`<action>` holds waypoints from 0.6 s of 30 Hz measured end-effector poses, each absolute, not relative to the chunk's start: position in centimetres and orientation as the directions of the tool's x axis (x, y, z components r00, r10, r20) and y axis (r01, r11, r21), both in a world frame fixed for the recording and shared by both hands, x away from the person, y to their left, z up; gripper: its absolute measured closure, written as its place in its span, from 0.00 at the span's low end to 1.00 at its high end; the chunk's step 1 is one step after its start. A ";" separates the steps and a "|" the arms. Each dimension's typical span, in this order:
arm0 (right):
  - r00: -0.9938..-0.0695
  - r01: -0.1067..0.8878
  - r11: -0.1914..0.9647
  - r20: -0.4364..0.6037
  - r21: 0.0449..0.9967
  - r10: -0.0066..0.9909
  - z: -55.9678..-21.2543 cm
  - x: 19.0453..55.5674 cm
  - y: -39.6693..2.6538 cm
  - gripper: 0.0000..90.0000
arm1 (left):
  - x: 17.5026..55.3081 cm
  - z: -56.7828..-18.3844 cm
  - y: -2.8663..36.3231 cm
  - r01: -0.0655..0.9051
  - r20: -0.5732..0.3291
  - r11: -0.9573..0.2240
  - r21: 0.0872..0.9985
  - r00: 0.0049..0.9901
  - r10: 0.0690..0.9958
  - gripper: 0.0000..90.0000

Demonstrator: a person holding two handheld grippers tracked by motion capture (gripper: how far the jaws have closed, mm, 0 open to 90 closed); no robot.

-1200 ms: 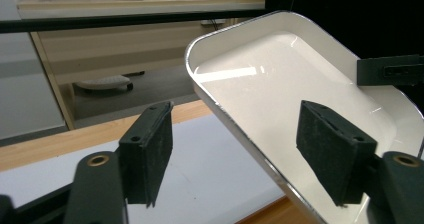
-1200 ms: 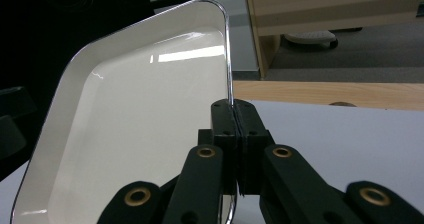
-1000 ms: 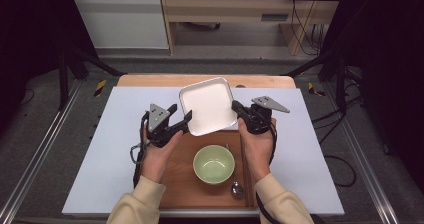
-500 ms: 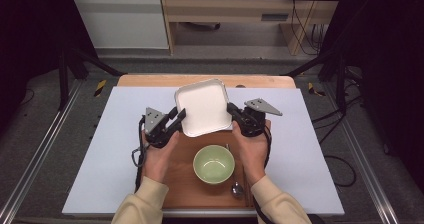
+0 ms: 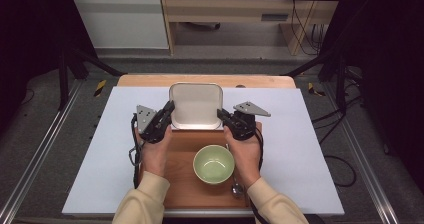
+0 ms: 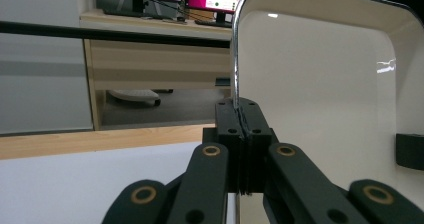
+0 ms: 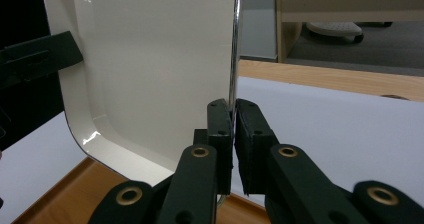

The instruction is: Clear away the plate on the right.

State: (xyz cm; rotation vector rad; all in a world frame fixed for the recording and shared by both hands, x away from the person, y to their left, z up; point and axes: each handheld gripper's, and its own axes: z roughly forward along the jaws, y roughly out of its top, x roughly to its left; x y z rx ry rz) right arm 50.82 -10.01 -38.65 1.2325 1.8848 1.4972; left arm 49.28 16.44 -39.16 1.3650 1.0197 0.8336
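Note:
A white square tray (image 5: 195,105) with rounded corners is held between both grippers above the far edge of a wooden board (image 5: 190,149). My left gripper (image 5: 167,111) is shut on the tray's left rim (image 6: 235,74). My right gripper (image 5: 222,115) is shut on its right rim (image 7: 234,49). In the left gripper view the tray's inside (image 6: 320,99) stands to the right of my closed left gripper (image 6: 242,115). In the right gripper view the tray (image 7: 150,59) lies left of my right gripper (image 7: 232,115), and the other gripper's jaw shows at its far edge.
A green bowl (image 5: 213,164) sits on the wooden board between the person's forearms, with a spoon (image 5: 236,186) beside it at the right. A white mat (image 5: 305,134) covers the wooden table (image 5: 150,80). Metal rails run along the floor on both sides.
The tray was tilted and skewed a second ago; now it sits square and level. Both grippers have come slightly nearer with it, staying shut on its rims.

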 end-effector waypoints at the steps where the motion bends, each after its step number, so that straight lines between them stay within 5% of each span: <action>1: -0.515 0.376 0.017 0.193 0.926 0.835 -38.7 50.8 -9.9 0.95 | 49.2 -39.1 16.6 0.088 -0.083 0.055 0.995 0.367 0.926 0.99; 7: -0.565 0.384 0.052 0.191 0.922 0.803 -39.2 51.0 -9.1 0.90 | 48.6 -39.1 17.7 0.074 -0.048 0.024 0.997 0.351 0.935 0.99; 18: -0.600 0.369 0.087 0.166 0.925 0.783 -39.1 51.2 -9.6 0.51 | 48.8 -40.1 20.7 0.114 -0.057 0.023 0.993 0.303 0.951 0.99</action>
